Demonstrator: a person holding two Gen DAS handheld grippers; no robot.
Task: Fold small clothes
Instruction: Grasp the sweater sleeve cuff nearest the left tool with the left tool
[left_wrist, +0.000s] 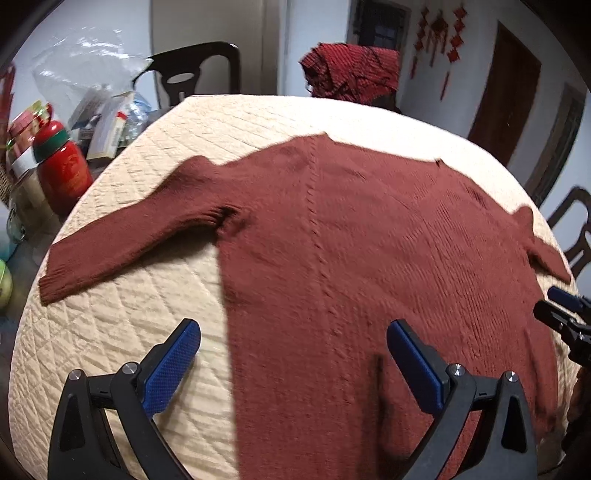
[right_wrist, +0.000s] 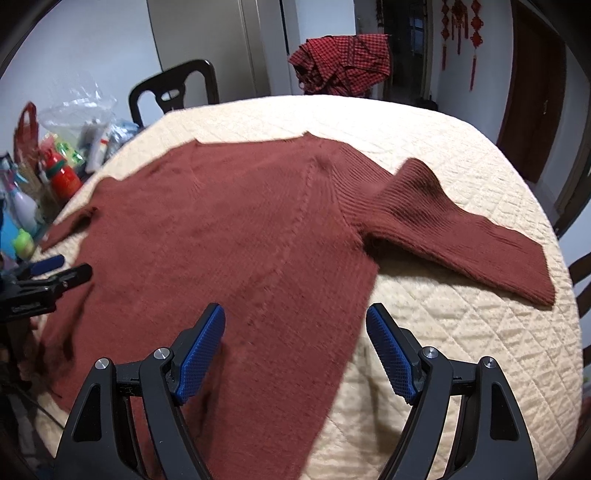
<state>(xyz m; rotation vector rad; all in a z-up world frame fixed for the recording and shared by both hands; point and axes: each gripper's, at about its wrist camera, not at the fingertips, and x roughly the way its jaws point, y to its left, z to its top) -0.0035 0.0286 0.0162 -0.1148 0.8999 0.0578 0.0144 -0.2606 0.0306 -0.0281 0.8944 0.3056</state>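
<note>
We see the rust-brown knit sweater (left_wrist: 351, 236) spread flat on the quilted tabletop (left_wrist: 140, 332), both sleeves out, no fold made yet. Our left hand-held gripper (left_wrist: 293, 341) and right hand-held gripper (right_wrist: 295, 325) hover wide open over its near hem, empty.

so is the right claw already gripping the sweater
No, the right claw is wide open above the brown sweater, its blue pads spread apart with nothing clamped between them.
</note>
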